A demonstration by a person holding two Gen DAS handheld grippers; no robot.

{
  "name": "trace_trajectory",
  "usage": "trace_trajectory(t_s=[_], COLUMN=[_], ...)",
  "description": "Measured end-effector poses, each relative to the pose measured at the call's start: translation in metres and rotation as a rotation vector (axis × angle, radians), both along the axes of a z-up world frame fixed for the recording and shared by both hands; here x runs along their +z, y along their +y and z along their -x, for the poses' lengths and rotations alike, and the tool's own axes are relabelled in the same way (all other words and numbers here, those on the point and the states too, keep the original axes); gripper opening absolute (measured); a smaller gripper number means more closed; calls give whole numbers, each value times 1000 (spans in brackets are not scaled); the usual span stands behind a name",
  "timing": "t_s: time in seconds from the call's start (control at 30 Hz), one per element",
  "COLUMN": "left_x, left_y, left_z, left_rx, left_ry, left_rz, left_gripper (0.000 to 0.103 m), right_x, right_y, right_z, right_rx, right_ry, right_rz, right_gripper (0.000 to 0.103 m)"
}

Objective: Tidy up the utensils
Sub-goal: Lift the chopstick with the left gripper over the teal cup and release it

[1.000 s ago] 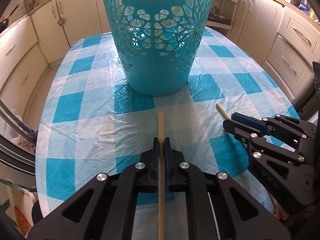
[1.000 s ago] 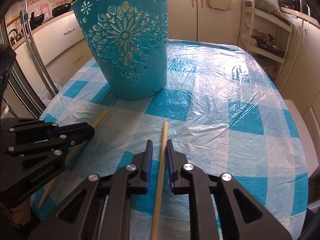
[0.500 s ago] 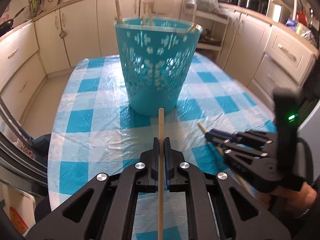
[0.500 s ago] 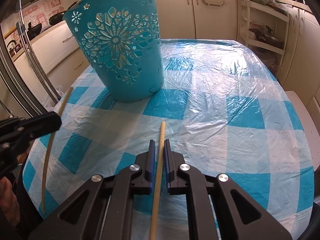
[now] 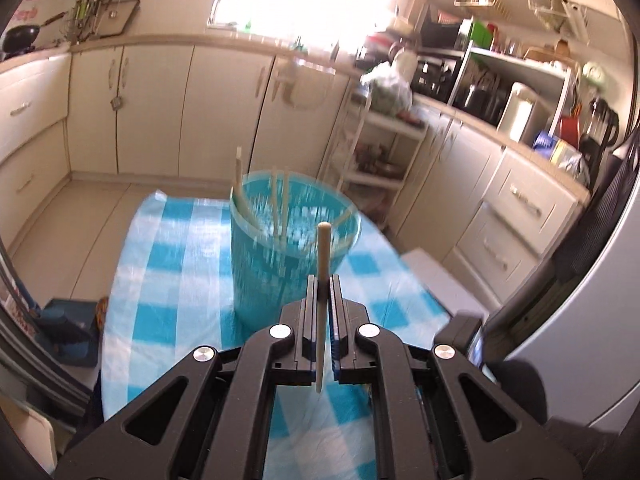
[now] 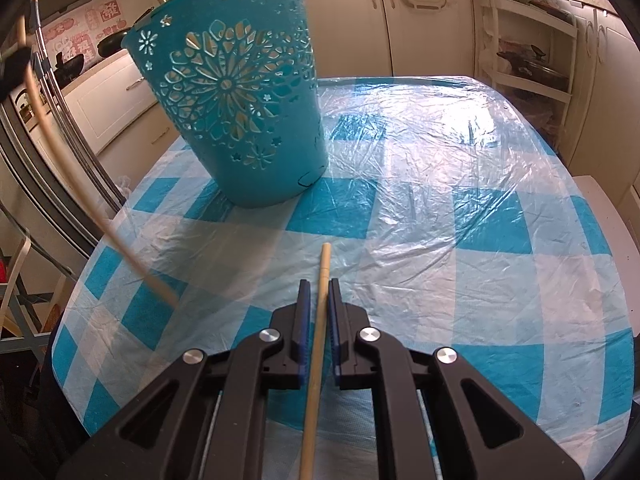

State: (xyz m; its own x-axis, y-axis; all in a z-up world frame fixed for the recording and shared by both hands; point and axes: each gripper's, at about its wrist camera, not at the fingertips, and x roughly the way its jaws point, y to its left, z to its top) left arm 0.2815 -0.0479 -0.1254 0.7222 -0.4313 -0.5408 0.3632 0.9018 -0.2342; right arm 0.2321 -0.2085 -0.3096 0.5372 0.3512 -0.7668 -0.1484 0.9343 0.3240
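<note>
Pinching one chopstick [image 5: 322, 276] in my left jaws above the teal basket [image 5: 294, 240] and another chopstick [image 6: 318, 320] in my right low over the surface [image 6: 440, 220], I should tip the raised one end-first past the rim.

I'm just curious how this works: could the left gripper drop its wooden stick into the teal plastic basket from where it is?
Probably yes. The left gripper holds its wooden stick above the checked tablecloth, and the teal plastic basket stands right ahead, its open rim in view with nothing between them.
</note>
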Motion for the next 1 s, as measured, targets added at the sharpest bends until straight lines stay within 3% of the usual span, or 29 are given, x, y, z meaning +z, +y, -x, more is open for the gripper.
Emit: trace_trajectory(t_s=[0.47,0.73,0.9,1.0], left_x=[79,122,124,111], left_y=[-5,-5,-13,-17], left_z=[-8,-14,-31,-52], left_rx=[-16,17,57,63], left_ry=[-117,-228,-269,-236], left_rz=[44,40,-6,-11], left_gripper=[5,5,5,5], right_x=[-1,-1,-1,-1], right_y=[-6,-6,-6,-7], right_z=[-1,-2,-1,-1], right_rx=[-5,-5,-5,-5], right_ry=[9,10,10,10], right_rz=[-49,-52,-55,-54], right_gripper=[10,10,10,10])
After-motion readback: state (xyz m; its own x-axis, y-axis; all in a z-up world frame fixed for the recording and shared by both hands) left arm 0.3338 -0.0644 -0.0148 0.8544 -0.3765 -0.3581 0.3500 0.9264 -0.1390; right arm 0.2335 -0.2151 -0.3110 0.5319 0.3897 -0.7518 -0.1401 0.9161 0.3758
